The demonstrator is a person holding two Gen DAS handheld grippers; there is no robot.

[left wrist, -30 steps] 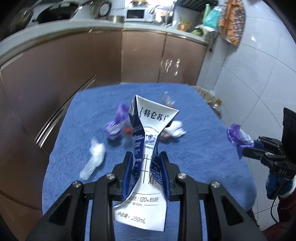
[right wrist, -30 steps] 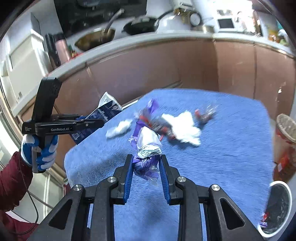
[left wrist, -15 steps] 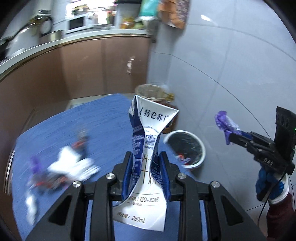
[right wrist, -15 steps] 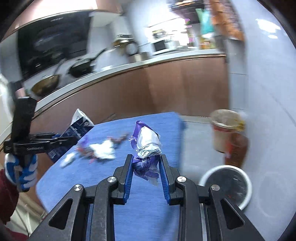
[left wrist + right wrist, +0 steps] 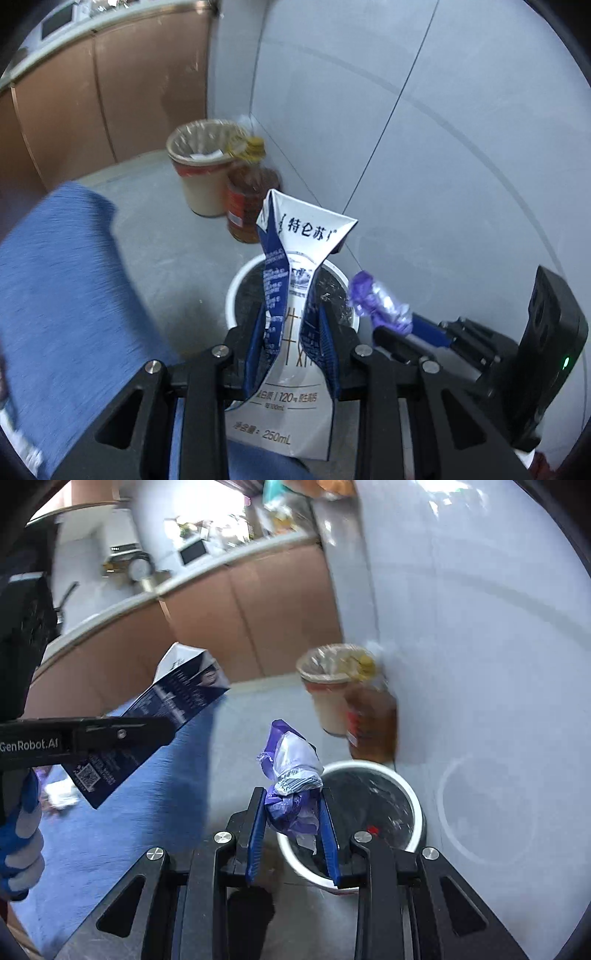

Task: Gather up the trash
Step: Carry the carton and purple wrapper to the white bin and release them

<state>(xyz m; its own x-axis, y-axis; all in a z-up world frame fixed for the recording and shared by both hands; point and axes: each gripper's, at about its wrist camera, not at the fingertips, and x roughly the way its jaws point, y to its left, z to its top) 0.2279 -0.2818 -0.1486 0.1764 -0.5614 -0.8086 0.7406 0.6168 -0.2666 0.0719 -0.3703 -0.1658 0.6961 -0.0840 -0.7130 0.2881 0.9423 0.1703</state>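
Note:
My left gripper (image 5: 293, 314) is shut on a squashed white and blue milk carton (image 5: 295, 280), held upright above a white-rimmed bin (image 5: 236, 291) with a black liner on the floor. The carton (image 5: 177, 709) shows in the right wrist view too, gripped at the left. My right gripper (image 5: 293, 797) is shut on a crumpled purple and silver wrapper (image 5: 291, 771), over the near edge of the same bin (image 5: 413, 797). In the left wrist view that wrapper (image 5: 380, 299) hangs just right of the bin's rim.
A blue-covered table (image 5: 62, 295) fills the left, with scraps (image 5: 59, 797) left on it. A tan lined bin (image 5: 199, 162) and an amber bottle (image 5: 247, 199) stand by the grey tiled wall (image 5: 424, 129). Brown cabinets (image 5: 258, 605) run behind. A gloved hand (image 5: 18, 845) holds the left gripper.
Both grippers have swung right, away from the table's middle, and now hang over the white-rimmed bin on the floor. Each still holds its piece of trash.

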